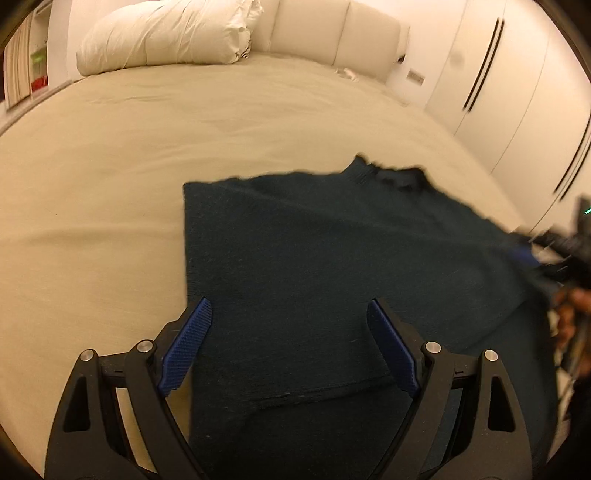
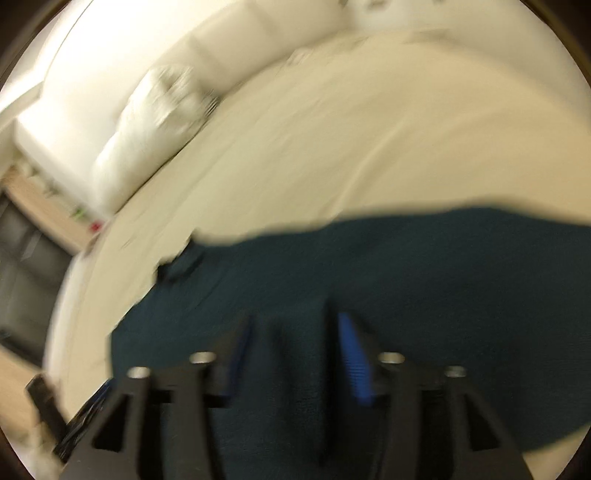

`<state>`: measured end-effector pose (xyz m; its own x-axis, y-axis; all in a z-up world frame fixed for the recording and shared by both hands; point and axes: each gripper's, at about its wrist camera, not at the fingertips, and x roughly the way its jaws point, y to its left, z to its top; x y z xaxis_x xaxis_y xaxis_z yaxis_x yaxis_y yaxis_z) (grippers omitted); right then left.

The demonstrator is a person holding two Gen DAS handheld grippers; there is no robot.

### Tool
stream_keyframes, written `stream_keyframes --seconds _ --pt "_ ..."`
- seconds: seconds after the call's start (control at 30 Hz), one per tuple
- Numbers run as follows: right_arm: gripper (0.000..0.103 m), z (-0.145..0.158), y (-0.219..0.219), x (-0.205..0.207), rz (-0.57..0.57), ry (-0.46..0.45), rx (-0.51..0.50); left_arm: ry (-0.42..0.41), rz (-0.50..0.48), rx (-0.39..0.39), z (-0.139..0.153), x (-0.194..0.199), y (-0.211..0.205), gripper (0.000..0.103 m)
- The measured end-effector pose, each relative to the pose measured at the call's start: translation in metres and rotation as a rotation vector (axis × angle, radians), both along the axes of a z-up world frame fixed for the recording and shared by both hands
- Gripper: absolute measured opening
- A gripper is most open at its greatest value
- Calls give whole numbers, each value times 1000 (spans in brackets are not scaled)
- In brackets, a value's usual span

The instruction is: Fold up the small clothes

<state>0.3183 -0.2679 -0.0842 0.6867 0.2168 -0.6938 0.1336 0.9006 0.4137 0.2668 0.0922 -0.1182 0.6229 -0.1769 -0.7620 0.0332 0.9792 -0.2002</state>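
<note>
A dark teal knit garment (image 1: 332,258) lies spread flat on the beige bed sheet (image 1: 110,184), its collar end toward the far side. My left gripper (image 1: 288,306) hovers over the garment's near left part, jaws wide open, nothing between the blue pads (image 1: 184,350). In the blurred right wrist view, my right gripper (image 2: 295,321) is over the same garment (image 2: 424,277) with its jaws apart; a raised fold of cloth runs between the fingers, and the pads do not press on it. The right gripper also shows blurred at the left wrist view's right edge (image 1: 569,251), a hand (image 1: 569,310) below it.
A white pillow (image 1: 166,33) and a padded headboard (image 1: 332,29) stand at the bed's far end. White wardrobe doors (image 1: 517,92) line the right side. Bare sheet stretches left of and beyond the garment. Floor and dark furniture (image 2: 22,258) lie past the bed's edge.
</note>
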Motion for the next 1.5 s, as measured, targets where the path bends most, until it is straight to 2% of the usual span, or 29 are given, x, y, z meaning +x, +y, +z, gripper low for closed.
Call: stream_keyframes --seconds 0.07,0.13,0.17,0.2,0.27,0.3,0.33,0.4,0.43,0.5,0.53,0.57,0.6,0.73,0.83,0.9,0.93,1.0,1.1,1.2,1.3,1.4,1.5 --pt "65 12 -3 -12 -19 -56 48 38 36 63 -9 4 3 87" --pt "65 18 16 -16 91 -85 73 49 69 -25 -15 6 19 86" --pt "65 16 31 -16 166 -80 63 54 84 -29 -14 6 22 86" --pt "65 12 40 -14 212 -69 57 53 92 -30 -12 6 25 82" --pt "65 -4 53 -7 263 -14 35 46 139 -53 -3 -2 35 81" --pt "65 -19 55 1 268 50 17 18 165 -113 3 -9 45 81" --pt "56 -32 52 4 261 81 7 -6 192 -158 8 -14 56 81" --pt "40 -34 40 2 243 51 14 -38 254 -194 19 -21 74 81" --pt "39 -33 36 1 232 52 36 -48 265 -197 24 -21 79 81" --pt "40 -24 24 -3 177 35 38 -68 253 -191 33 -15 76 81" --pt "53 -20 18 -11 130 25 4 -74 235 -179 38 -11 70 81" --pt "59 -14 8 -20 85 15 -18 -82 211 -164 43 -8 60 81" --pt "63 -8 -4 -32 40 -15 1 -93 177 -146 47 -4 46 81" --pt "67 2 -60 -75 -74 -86 138 -83 35 -59 47 9 -11 81" --pt "67 0 -112 -112 -181 -97 196 -18 -11 37 19 28 -46 81" --pt "67 -9 -147 -133 -256 -82 241 25 15 99 -2 31 -48 81" --pt "67 -14 -162 -140 -290 -72 258 27 27 102 -9 29 -44 81" --pt "70 -23 -188 -154 -348 -52 289 6 43 98 -13 28 -35 81" --pt "70 -30 -209 -165 -383 -58 328 16 80 170 -15 30 -25 82" --pt "70 -36 -216 -166 -378 -75 387 35 118 80 -22 33 2 84" --pt "72 -49 -230 -165 -404 -86 481 29 123 136 -21 37 -4 84" --pt "72 -60 -246 -164 -472 -110 567 27 139 135 -19 36 -4 84" --pt "72 -62 -265 -162 -550 -135 602 25 151 135 -21 40 -5 84"
